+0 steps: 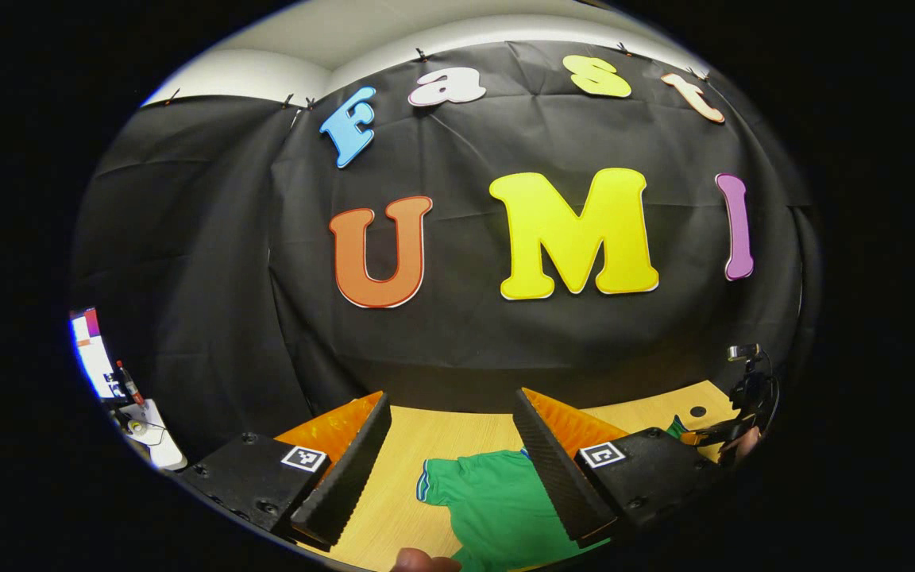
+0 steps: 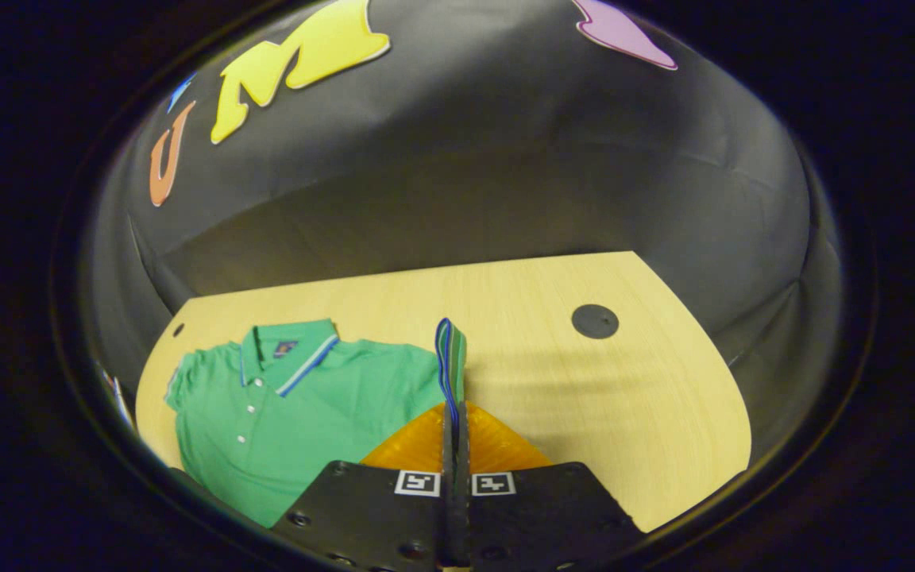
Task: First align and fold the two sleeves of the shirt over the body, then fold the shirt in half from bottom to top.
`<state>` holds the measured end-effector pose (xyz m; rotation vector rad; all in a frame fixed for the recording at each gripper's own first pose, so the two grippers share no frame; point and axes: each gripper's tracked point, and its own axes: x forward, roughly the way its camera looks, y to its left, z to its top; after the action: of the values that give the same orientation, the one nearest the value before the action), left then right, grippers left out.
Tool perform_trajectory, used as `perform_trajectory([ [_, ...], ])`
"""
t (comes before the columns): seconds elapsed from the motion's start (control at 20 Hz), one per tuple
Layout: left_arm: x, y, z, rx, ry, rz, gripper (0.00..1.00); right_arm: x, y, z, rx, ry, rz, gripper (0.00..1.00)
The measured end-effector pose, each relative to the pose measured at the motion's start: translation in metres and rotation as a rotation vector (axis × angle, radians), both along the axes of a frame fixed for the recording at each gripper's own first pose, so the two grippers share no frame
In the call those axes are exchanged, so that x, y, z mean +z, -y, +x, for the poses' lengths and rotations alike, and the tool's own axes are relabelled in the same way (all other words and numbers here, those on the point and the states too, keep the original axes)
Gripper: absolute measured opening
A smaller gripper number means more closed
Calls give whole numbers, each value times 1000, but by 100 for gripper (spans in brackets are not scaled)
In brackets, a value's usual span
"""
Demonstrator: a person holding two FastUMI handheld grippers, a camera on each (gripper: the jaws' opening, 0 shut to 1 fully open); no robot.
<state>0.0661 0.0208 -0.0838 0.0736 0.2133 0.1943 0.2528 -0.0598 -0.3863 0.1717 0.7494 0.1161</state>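
A green polo shirt point(image 2: 299, 405) with a striped collar lies face up on the wooden table point(image 2: 584, 397), left of centre in the right gripper view. My right gripper point(image 2: 453, 413) is shut on the shirt's sleeve cuff point(image 2: 449, 357), which stands lifted above the fingertips. In the left gripper view, my left gripper point(image 1: 449, 437) hangs open above the table, and the other sleeve point(image 1: 489, 500) of the shirt lies flat below, between the fingers. A fingertip of the person point(image 1: 422, 562) shows at the bottom edge.
A round dark grommet point(image 2: 594, 321) sits in the table at the far right. The other gripper and the hand holding it point(image 1: 743, 413) show at the right edge of the left gripper view. A screen and small items point(image 1: 120, 381) stand at far left.
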Motion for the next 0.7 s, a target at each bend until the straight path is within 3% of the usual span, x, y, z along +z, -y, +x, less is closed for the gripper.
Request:
perform_trajectory([
  [0.1,-1,-10,-6,15,1,-5,95,14,-19,0,6,14,10,0],
  [0.15,-1,-16,-8,21,5,-3,100,21,-31,-2,12,16,17,0],
  [0.3,3,-31,-16,28,16,11,100,38,-72,-6,30,19,30,0],
  [0.7,4,-82,-34,53,34,24,99,34,-178,-18,68,-27,37,0],
])
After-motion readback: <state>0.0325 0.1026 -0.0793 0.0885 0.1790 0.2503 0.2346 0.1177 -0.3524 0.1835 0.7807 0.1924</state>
